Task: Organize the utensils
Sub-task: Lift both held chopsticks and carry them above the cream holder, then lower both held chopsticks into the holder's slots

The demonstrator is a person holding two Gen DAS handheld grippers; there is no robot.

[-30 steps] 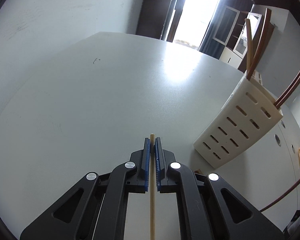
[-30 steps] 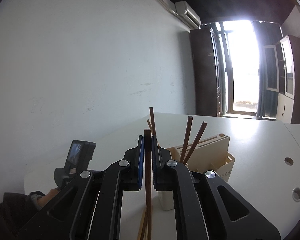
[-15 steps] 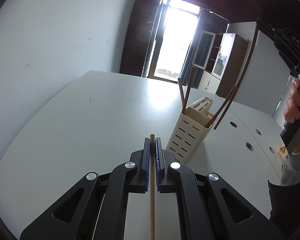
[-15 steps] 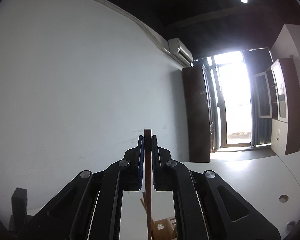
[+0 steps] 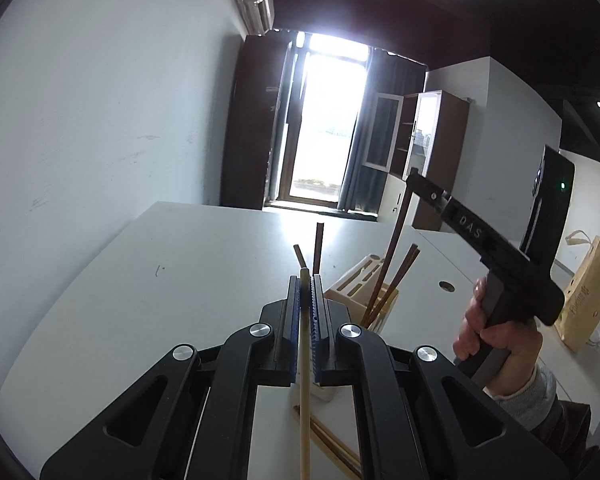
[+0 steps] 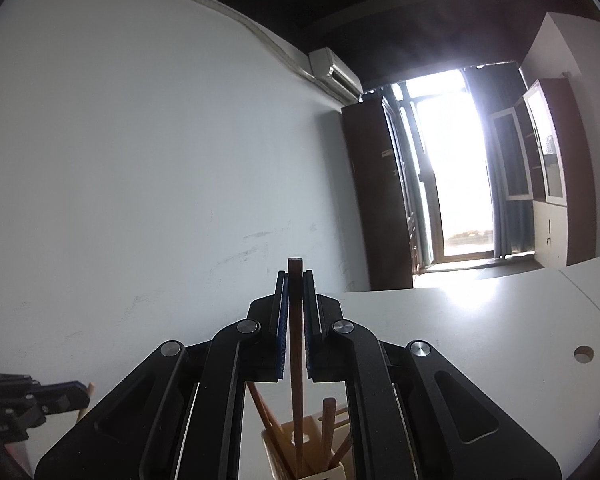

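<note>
Both grippers, left [image 5: 305, 280] and right [image 6: 295, 276], are black with blue ribbed pads [image 5: 296, 328] and silver screws [image 5: 260, 329]; behind the right one, "DAS" lettering, bare hand [image 5: 488, 340], grey sleeve [image 5: 532, 396].

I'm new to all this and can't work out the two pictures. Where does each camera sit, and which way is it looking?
Left wrist view: sits on the left tongs, looking along them across the white table toward the window; they grip a pale chopstick. The person's right hand shows.
Right wrist view: sits on the right tongs, looking from above the holder toward the wall; they grip a dark chopstick reaching down into it.
Shared: the cream utensil holder and each other's tongs.
</note>
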